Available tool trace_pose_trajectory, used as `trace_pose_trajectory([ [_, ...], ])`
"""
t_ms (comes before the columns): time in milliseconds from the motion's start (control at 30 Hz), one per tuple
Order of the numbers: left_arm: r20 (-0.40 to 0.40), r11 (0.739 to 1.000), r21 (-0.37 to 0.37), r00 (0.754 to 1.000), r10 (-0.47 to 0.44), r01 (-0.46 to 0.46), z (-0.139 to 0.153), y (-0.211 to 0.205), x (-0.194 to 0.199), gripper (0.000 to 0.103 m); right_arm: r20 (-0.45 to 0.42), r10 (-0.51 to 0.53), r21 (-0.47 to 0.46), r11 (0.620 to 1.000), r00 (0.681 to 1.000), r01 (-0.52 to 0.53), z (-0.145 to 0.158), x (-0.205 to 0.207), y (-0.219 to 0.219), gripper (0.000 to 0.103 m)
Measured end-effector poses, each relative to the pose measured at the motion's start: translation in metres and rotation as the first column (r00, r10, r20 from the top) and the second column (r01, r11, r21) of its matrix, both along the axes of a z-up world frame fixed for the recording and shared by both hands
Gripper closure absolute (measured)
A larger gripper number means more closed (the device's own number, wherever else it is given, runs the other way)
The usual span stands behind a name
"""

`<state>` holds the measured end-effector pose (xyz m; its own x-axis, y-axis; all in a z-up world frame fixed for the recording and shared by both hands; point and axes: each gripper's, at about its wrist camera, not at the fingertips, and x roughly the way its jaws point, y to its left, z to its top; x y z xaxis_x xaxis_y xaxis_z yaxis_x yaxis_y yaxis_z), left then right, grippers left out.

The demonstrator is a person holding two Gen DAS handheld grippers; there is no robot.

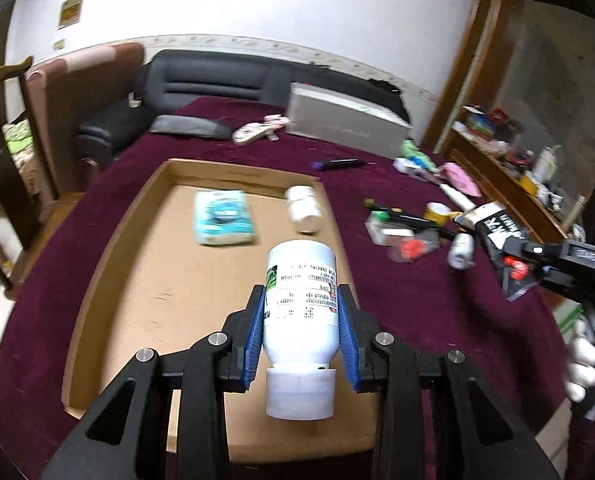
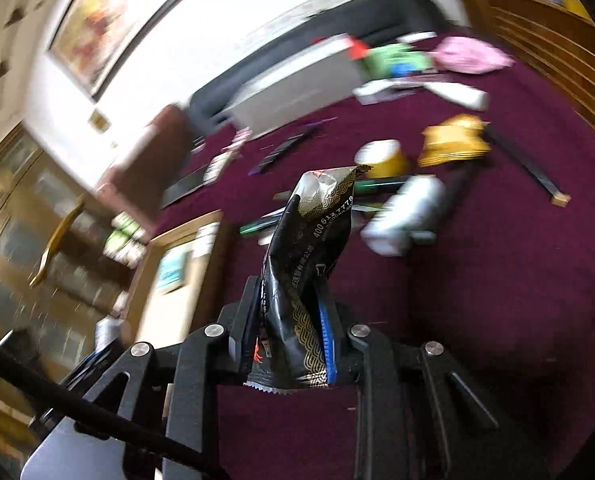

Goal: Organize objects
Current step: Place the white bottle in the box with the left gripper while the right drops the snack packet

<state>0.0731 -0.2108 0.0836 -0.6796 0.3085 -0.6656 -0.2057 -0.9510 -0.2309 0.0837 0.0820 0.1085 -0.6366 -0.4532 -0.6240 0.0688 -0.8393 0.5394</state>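
My left gripper [image 1: 301, 300] is shut on a white bottle [image 1: 300, 304] with a printed label, its cap toward the camera, held above the cardboard tray [image 1: 137, 240]. In the tray lie a blue-white tissue pack [image 1: 223, 218] and a small white jar [image 1: 303, 208]. My right gripper [image 2: 291, 300] is shut on a black snack packet [image 2: 309, 264] with gold pattern, held above the purple cloth. It also shows at the right of the left wrist view [image 1: 497, 228], right of the tray.
Clutter lies on the purple cloth [image 1: 377, 280] right of the tray: a yellow cup [image 2: 385, 158], a small white bottle [image 2: 405, 216], pens, a gold packet [image 2: 453, 144], a pink pouch [image 2: 469, 54]. A grey box [image 1: 345, 120] and a black sofa stand behind.
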Motion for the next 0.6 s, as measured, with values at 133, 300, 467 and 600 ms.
trace_pose_trajectory([
  [133,0.023,0.998,-0.048,0.999,0.046,-0.045,-0.004,-0.023,-0.025,0.074,0.025,0.113,-0.002,0.994,0.993,-0.113,0.001,-0.025,-0.056,0.080],
  [300,0.059,0.993,-0.091,0.995,0.084,-0.079,-0.014,-0.045,-0.070,0.074,0.080,0.219,0.051,0.973,0.973,-0.223,-0.009,-0.067,-0.125,0.080],
  [467,0.123,0.993,-0.104,0.990,0.074,-0.062,-0.033,-0.053,-0.105,0.074,0.149,0.255,0.142,0.951,0.955,-0.276,-0.032,-0.110,-0.180,0.080],
  [600,0.172,0.994,-0.089,0.982,0.073,-0.058,-0.044,-0.060,-0.127,0.074,0.178,0.243,0.208,0.938,0.953,-0.278,-0.048,-0.138,-0.201,0.080],
])
